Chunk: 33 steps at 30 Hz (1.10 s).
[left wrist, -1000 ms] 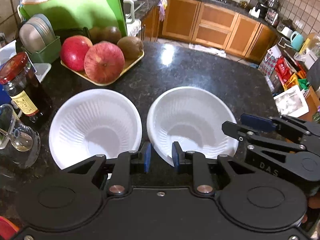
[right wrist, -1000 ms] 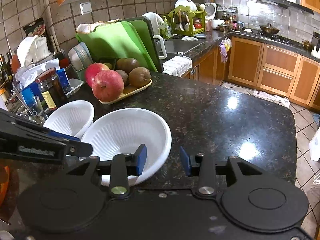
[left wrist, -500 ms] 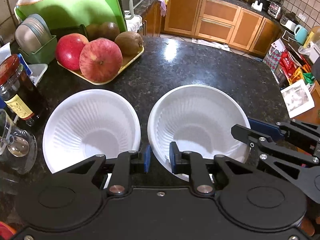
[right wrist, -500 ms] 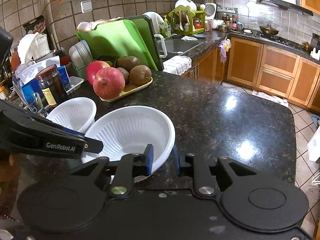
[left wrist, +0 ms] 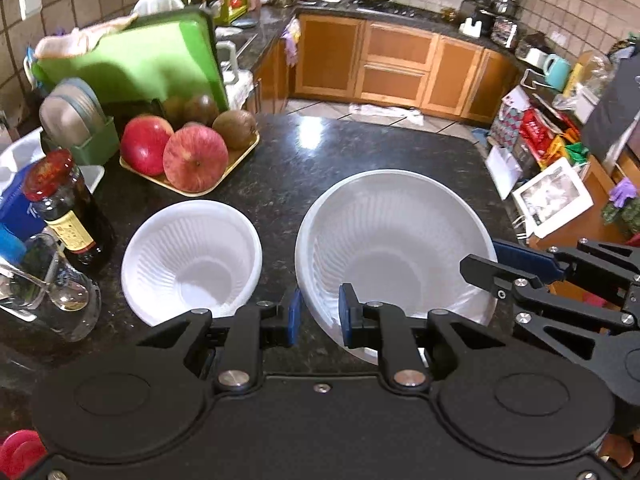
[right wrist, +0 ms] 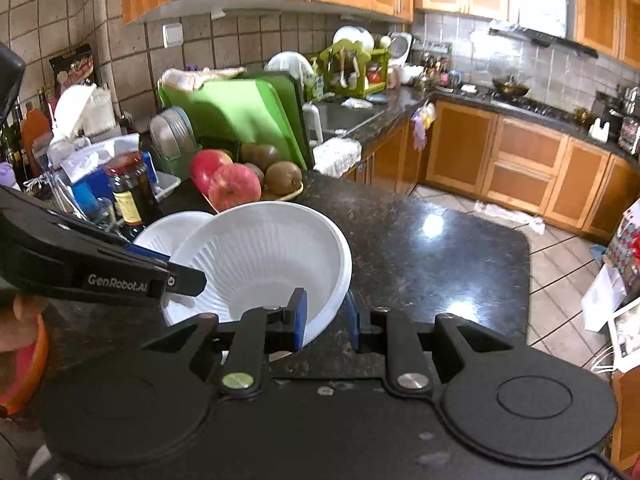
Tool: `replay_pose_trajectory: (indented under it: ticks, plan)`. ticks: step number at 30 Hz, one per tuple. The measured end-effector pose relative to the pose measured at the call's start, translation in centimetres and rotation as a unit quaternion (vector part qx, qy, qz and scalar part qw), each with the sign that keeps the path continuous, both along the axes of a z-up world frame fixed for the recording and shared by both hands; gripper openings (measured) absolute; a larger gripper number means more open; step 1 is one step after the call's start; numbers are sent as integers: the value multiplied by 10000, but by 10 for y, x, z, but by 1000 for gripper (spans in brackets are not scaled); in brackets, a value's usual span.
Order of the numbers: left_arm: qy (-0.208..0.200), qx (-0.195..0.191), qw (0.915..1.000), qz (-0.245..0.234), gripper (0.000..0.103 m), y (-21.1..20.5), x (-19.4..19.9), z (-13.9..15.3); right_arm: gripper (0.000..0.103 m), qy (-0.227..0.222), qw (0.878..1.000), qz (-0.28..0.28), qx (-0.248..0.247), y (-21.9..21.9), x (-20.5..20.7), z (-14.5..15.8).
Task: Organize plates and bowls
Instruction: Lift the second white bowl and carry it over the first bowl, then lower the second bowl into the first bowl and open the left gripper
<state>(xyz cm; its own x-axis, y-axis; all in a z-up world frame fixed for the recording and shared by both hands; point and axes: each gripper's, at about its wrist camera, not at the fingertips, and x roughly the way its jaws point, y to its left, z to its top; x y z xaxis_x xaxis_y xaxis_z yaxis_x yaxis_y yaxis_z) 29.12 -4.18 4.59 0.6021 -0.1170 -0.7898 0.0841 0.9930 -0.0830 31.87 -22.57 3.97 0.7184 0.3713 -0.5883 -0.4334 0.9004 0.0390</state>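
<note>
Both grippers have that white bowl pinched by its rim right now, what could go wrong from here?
1. The held bowl looks thin and ribbed; the left gripper and right gripper pinch only its rim, so it may flex or slip out.
2. It hangs tilted close to the second bowl; lowering it off-centre could knock that one toward the sauce bottle and the glass.
3. Uneven pulling by the two hands might crease the rim.

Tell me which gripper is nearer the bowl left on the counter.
Left. The left gripper grips the lifted bowl at its near rim, right beside the counter bowl. The right gripper grips the lifted bowl's opposite rim, farther off.
</note>
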Motion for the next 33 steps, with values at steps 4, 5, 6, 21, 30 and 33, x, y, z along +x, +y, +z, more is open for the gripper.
replay_pose_trajectory:
  ticks: [4,5,6,21,30,33]
  plan:
    - [-170,-4,9996,-208,26,-1,-24,17,23,-248,9996,-125,-95,1,-39,22]
    - [-196,7,9995,-253,26,-1,-29,21,23,-304,9993,-160,-115,2,-50,28]
    - [-227,3,9993,-294,26,0,-35,25,23,-358,9991,-187,-128,3,-60,32]
    - [-385,238,9937,-1022,26,27,-126,37,23,-417,9959,-770,220,33,-196,46]
    - [-234,344,9858,-1627,26,43,-168,16,23,-168,9905,-1338,263,59,-258,17]
    - [-130,356,9832,-1785,26,45,-173,8,23,-41,9879,-1516,310,66,-266,8]
